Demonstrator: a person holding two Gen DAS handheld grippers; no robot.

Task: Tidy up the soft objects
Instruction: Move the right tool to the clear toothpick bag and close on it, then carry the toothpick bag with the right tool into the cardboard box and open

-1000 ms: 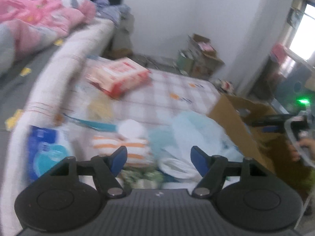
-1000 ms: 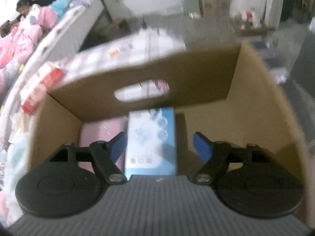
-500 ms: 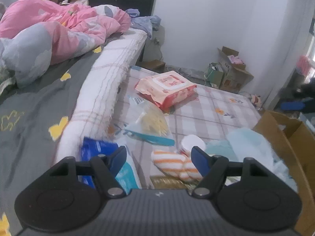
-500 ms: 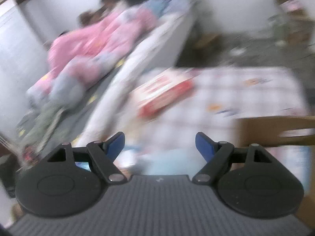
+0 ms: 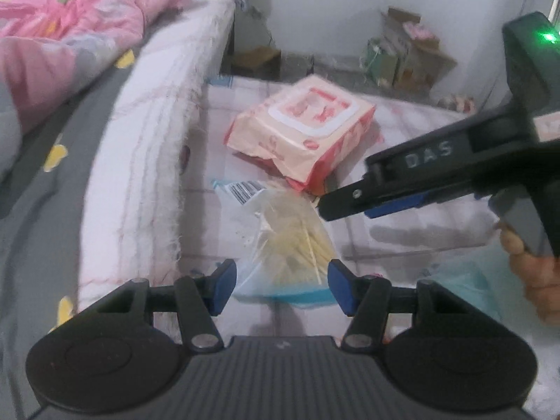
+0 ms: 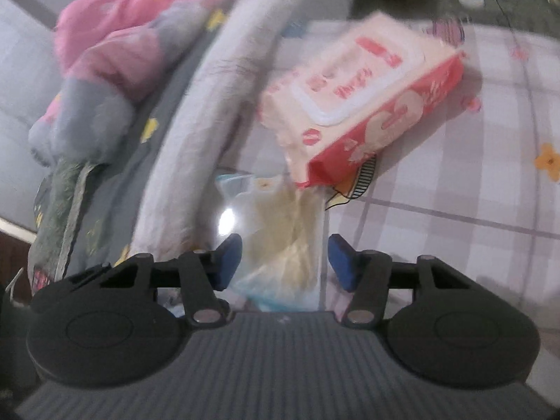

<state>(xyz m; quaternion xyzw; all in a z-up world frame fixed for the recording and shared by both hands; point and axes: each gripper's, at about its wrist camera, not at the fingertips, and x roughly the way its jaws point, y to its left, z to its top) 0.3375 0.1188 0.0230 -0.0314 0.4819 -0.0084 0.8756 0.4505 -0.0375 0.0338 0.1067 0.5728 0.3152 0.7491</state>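
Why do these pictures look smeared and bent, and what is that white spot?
Left wrist view: fisheye lens curves the mattress edge; the wipes pack is slightly soft. Right wrist view: motion blur smears the wipes pack and pink quilt; the white spot is glare on the clear plastic bag.

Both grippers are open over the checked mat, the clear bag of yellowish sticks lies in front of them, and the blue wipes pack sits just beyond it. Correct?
One slip: the wipes pack is pink and red, not blue, as the right wrist view shows. The rest holds: left gripper and right gripper are open, with the clear bag of sticks ahead on the checked mat.
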